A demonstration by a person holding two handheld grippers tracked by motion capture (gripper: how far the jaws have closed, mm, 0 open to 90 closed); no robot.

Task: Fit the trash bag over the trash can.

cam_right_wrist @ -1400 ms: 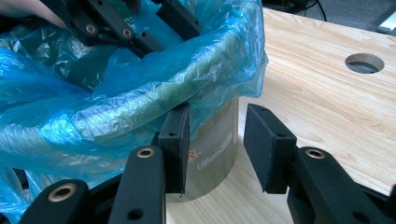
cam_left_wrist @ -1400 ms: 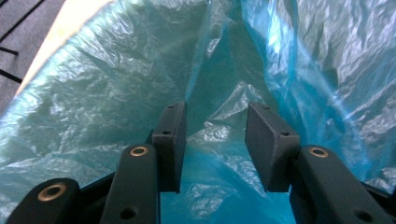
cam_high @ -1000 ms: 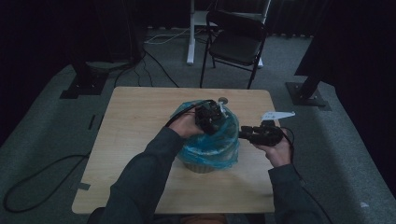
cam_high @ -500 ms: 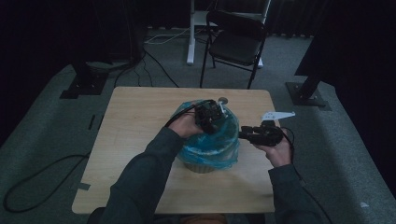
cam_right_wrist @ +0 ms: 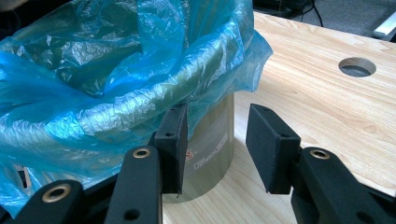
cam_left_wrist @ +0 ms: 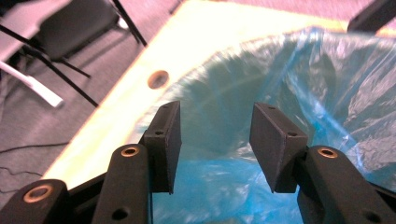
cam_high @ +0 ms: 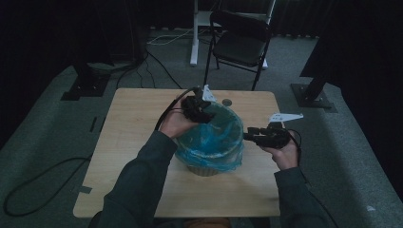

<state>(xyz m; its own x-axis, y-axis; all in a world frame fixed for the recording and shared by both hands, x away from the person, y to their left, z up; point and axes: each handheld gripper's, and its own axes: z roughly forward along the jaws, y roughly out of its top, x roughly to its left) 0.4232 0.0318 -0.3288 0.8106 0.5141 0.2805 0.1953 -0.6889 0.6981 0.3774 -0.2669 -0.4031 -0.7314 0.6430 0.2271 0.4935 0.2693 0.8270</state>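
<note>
Bin [cam_high: 209, 164] at mid-table [cam_high: 138, 123], lined with a blue bag [cam_high: 211, 137]. Left tongs [cam_left_wrist: 215, 135], apart and empty, hover over the bag's mouth; right tongs [cam_right_wrist: 217, 140], apart, face its folded rim, probably to tuck it.

Blue bag [cam_high: 209, 142] hides most of the bin [cam_right_wrist: 210, 149].
</note>
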